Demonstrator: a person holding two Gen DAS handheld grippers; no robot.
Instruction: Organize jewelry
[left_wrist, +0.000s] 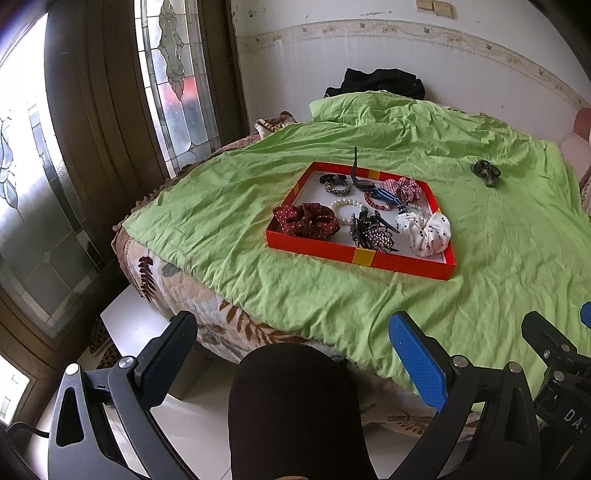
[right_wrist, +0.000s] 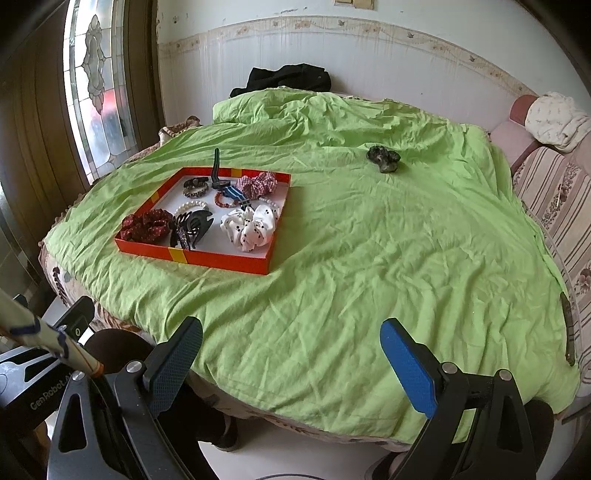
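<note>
A shallow red tray (left_wrist: 360, 255) (right_wrist: 192, 257) sits on the green bedsheet (left_wrist: 221, 206) (right_wrist: 369, 258). It holds a dark red scrunchie (left_wrist: 306, 220), a white dotted scrunchie (left_wrist: 428, 229), a checked scrunchie (right_wrist: 256, 184), pearl and bead bracelets, hair claws and a watch. A dark green scrunchie (left_wrist: 487, 172) (right_wrist: 383, 158) lies alone on the sheet, far right of the tray. My left gripper (left_wrist: 291, 354) is open and empty, off the bed's near edge. My right gripper (right_wrist: 291, 354) is open and empty over the near edge.
A black garment (right_wrist: 291, 77) lies at the head of the bed by the wall. A window and wooden frame (left_wrist: 110, 129) stand to the left. A striped sofa (right_wrist: 554, 192) stands on the right. My knee (left_wrist: 295, 406) is below the left gripper.
</note>
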